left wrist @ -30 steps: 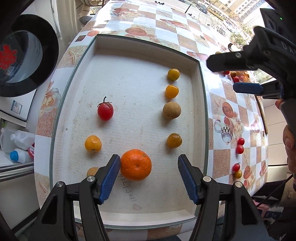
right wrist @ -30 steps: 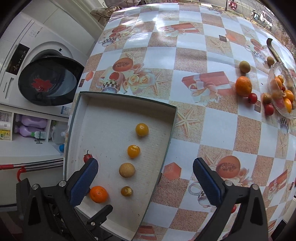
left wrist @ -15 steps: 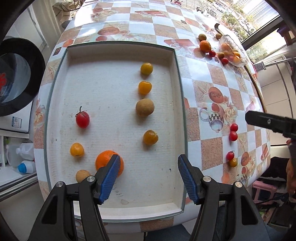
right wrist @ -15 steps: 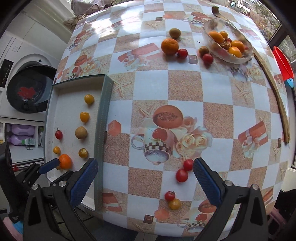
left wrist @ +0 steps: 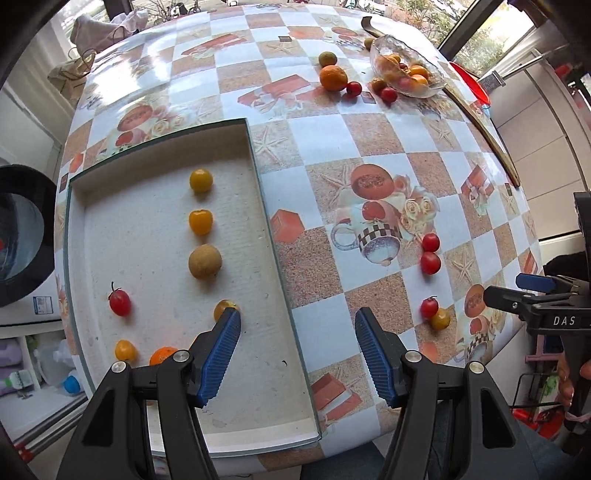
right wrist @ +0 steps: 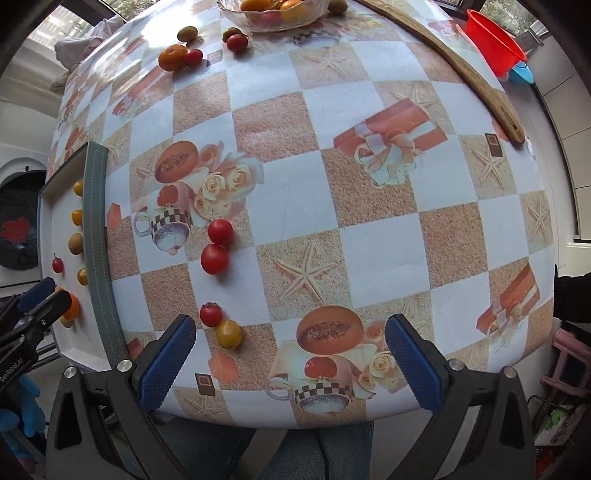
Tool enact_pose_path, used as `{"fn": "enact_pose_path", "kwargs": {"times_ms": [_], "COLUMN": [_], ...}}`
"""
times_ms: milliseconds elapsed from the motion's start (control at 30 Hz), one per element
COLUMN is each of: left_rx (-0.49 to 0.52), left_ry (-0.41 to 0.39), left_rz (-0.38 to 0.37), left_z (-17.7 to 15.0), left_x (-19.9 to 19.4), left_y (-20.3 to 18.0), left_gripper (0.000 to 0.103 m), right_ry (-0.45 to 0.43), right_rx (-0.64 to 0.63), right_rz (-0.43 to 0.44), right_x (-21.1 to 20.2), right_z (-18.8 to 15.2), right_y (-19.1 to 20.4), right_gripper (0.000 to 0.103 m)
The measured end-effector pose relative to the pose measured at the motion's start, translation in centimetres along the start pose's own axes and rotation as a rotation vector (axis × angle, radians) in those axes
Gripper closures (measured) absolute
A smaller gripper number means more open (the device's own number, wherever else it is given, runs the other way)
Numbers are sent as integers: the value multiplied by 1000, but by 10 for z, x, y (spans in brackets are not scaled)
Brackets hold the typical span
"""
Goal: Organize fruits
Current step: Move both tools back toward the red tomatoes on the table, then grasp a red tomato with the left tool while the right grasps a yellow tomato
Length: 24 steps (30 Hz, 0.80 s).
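Two grippers, both spread wide and holding nothing when I checked. My left gripper point(left wrist: 297, 354) hung over the tray's point(left wrist: 264, 206) right wall, near its front corner. Inside the tray, four fruits ran in a column: yellow tomato point(left wrist: 201, 180) at 12 o'clock, another yellow one point(left wrist: 200, 221) below it, a brown fruit point(left wrist: 205, 261), then a small yellow one point(left wrist: 224, 307) half hidden behind my left finger point(left wrist: 219, 356). A red tomato point(left wrist: 119, 302) sat over at 9 o'clock, and the orange point(left wrist: 162, 355) at 7 o'clock. My right gripper point(right wrist: 290, 363) hovered over the tablecloth point(right wrist: 369, 236), with a red and yellow pair point(right wrist: 221, 325) just inside its left finger at 10 o'clock. Two more red tomatoes point(right wrist: 217, 245) touched each other further up. The bowl point(right wrist: 271, 14) was way off at 12 o'clock.
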<state>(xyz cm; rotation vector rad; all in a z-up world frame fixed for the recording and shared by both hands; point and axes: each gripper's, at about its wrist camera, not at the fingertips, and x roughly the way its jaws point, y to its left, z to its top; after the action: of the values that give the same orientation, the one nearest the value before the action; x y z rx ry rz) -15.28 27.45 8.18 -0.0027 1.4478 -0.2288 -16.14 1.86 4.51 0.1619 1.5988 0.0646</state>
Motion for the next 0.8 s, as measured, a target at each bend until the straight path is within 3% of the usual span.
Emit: {"fn": "enact_pose_path", "kwargs": {"times_ms": [267,533,567,700,800], "left_rx": [122,228,241,278,295], "left_ry": [30,54,58,78,83], "left_rz": [-10,-79,-85,-90,-76], "left_z": [17,42,44,50,52], "left_x": [19,48,52,71,81], "left_y": [-46,-98,-105,-126,-135], "left_gripper": [37,37,37,37,38], "right_ry": [42,6,-2,-14,-18], "right_rx": [-51,-88,-80,-43,-8], "right_rz": [16,37,43,63,84], "right_x": [18,25,25,27,30], "right_z": [-20,-44,-50,-68,-78], "right_y": [7,15,14,3,2], "right_gripper": [1,1,2,24,25]}}
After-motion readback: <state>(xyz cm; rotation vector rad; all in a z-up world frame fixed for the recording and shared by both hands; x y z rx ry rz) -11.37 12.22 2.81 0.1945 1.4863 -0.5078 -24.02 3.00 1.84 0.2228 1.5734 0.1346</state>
